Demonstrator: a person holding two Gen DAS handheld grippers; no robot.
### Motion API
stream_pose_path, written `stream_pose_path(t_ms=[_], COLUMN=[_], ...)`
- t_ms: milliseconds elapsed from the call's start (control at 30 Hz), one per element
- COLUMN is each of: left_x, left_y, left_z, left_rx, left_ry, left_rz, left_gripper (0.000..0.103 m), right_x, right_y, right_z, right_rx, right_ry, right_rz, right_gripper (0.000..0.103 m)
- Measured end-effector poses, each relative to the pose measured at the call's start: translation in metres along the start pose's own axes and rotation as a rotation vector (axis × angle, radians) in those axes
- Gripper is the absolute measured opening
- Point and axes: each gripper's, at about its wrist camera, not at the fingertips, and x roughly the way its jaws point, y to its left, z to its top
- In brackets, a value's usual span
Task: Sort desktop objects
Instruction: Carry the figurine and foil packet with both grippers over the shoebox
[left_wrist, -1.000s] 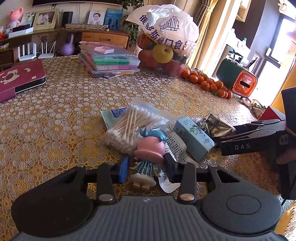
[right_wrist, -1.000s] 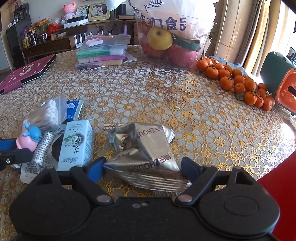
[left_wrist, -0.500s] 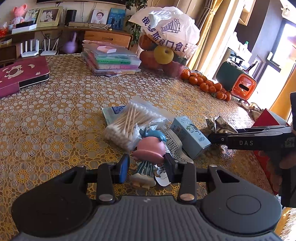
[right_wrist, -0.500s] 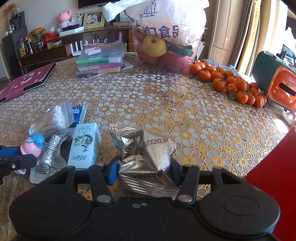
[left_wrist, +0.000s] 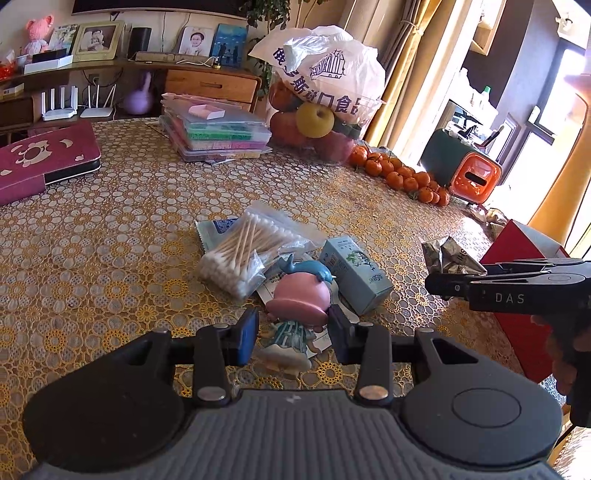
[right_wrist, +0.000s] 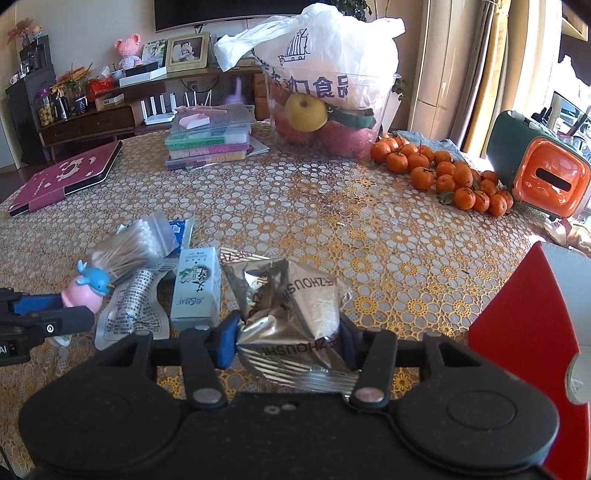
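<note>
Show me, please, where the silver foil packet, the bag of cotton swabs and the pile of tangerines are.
silver foil packet (right_wrist: 291, 314): right wrist view, crumpled middle.
bag of cotton swabs (left_wrist: 240, 254): left wrist view, on the wooden sticks.
pile of tangerines (right_wrist: 443, 173): right wrist view, a fruit in the pile's middle.

Right gripper (right_wrist: 288, 341), wide open around silver foil packet (right_wrist: 286, 302) a second ago, has just been closing; blue pads now press packet's crumpled sides. Packet, earlier flat on gold lace tablecloth (right_wrist: 388, 236), now rides lifted in jaws, seen raised in left wrist view. Left gripper (left_wrist: 293, 336), clamped on pink-hatted figurine (left_wrist: 295, 306), carries it slightly higher off cloth.
</note>
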Motion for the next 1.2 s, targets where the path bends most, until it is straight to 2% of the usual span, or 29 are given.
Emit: stream_pose_path(t_ms=[567, 1200], left_x=[-0.045, -0.085], left_y=[-0.047, -0.124], left_z=[0.004, 0.004], left_rx=[0.054, 0.154], left_ry=[-0.003, -0.021], left_rz=[-0.055, -0.147], left_gripper=[0.038, 0.039], right_x=[-0.070, -0.149], right_y=[-0.004, -0.026], right_z=[-0.019, -0.041], right_rx=[0.034, 0.035], right_ry=[-0.028, -0.079], right_rz=[0.019, 0.026], right_gripper=[0.052, 0.052])
